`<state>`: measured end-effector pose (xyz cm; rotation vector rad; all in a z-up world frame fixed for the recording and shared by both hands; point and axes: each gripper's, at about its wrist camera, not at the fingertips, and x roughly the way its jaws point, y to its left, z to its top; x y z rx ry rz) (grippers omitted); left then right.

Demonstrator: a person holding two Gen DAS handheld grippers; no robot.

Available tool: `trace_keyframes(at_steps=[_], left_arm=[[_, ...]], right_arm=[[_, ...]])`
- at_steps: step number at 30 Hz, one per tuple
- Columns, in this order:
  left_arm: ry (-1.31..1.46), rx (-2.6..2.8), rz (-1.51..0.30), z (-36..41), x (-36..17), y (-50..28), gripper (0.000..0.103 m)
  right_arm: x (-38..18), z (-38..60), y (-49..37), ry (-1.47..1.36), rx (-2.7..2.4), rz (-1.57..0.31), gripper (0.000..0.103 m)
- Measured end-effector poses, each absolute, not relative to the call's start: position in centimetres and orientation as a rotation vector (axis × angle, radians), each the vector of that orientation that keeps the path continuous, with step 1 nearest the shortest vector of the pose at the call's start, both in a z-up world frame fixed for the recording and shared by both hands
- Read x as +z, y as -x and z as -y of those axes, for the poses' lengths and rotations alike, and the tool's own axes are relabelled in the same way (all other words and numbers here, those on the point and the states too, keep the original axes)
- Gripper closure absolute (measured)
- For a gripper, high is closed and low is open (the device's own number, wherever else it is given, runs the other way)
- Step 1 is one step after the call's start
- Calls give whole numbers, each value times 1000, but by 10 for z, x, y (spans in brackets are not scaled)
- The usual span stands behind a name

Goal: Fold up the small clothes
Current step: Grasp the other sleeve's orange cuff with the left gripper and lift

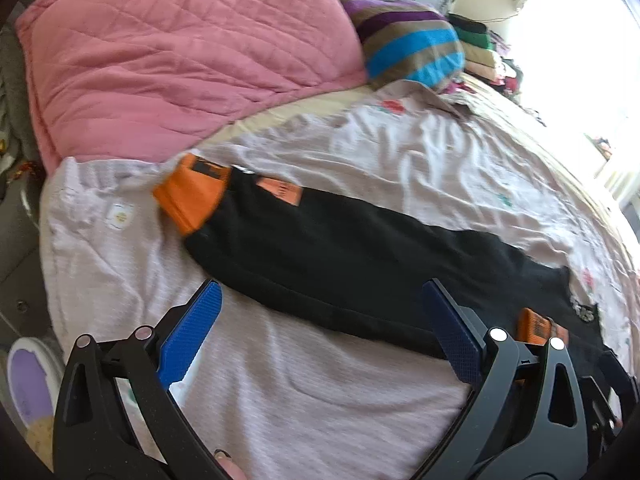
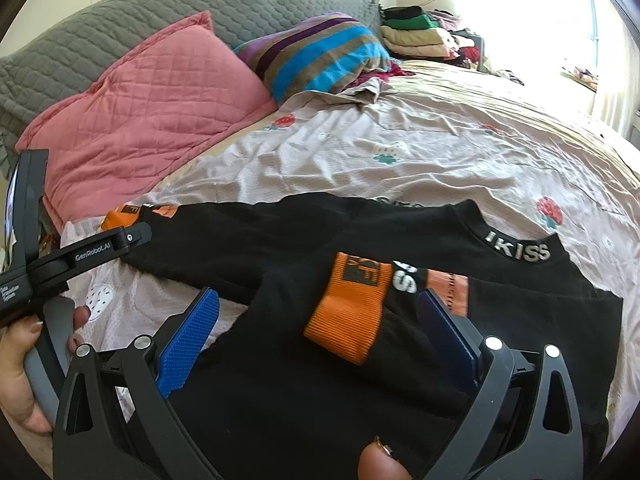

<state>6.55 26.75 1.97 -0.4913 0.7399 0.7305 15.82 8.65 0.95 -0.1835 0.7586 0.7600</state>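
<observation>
Both claws, the left gripper (image 1: 322,330) and the right gripper (image 2: 320,338), are hanging wide apart, bumpy blue pads holding nothing. A soft black sweater (image 2: 280,380) with ribbed orange cuffs (image 2: 350,308) is lying flat on the wrinkly bedsheet (image 2: 400,160).

Open bed sheet (image 2: 420,160) is seen past the black shirt (image 2: 320,232) (nothing is on it). The far side is blocked by the pink pillow (image 2: 152,112) and striped pillow (image 2: 320,52).

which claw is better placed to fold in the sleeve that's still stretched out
Left. The left claw hangs open beside the outstretched sleeve with its orange cuff. The right claw, also open, sits over the sleeve already folded across the black shirt.
</observation>
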Motion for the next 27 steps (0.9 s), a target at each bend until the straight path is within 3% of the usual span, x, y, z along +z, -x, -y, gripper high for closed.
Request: trace_keyframes(at_steps=[25, 27], left_arm=[[721, 936, -719, -369, -23, -62, 10], [740, 939, -700, -375, -24, -61, 13]], right_arm=[[5, -143, -165, 205, 826, -776, 4], [3, -148, -167, 214, 843, -792, 4]])
